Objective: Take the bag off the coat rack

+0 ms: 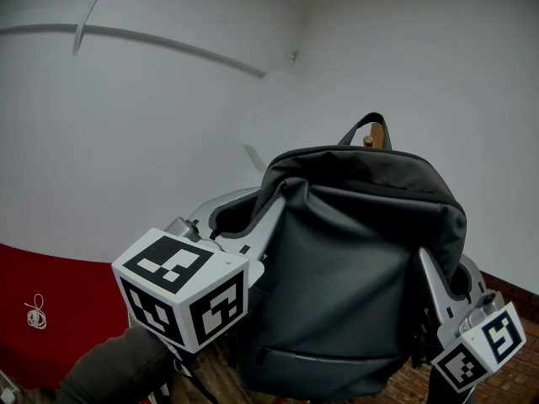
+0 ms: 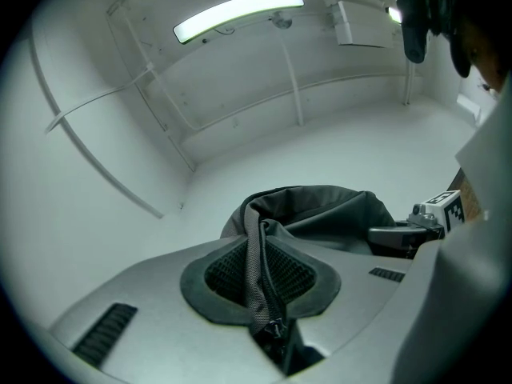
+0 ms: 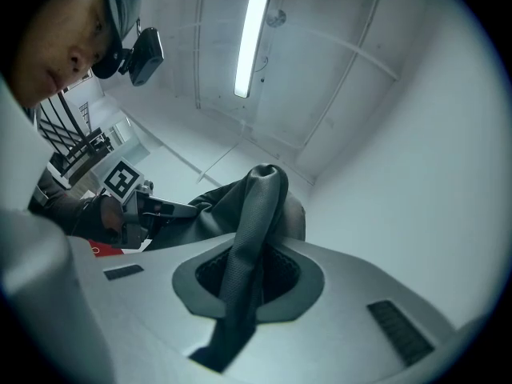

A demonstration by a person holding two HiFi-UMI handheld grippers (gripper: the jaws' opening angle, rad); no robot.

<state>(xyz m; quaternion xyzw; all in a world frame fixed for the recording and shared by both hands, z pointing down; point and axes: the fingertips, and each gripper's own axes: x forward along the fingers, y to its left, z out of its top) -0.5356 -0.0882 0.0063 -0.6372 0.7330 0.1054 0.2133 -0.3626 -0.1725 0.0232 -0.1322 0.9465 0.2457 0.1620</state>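
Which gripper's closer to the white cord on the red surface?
Left. The left gripper clamps the bag's side facing the cord; the right gripper clamps the far side.

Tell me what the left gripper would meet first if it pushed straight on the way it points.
The bag itself: the left gripper is shut on a fold of its fabric, and the bunched top rises right ahead. Beyond it only white wall shows, depth unclear.

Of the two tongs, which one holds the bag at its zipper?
The left tongs: a zipper seam of the bag is clamped between them. The right tongs clamp a smooth strap without zipper.
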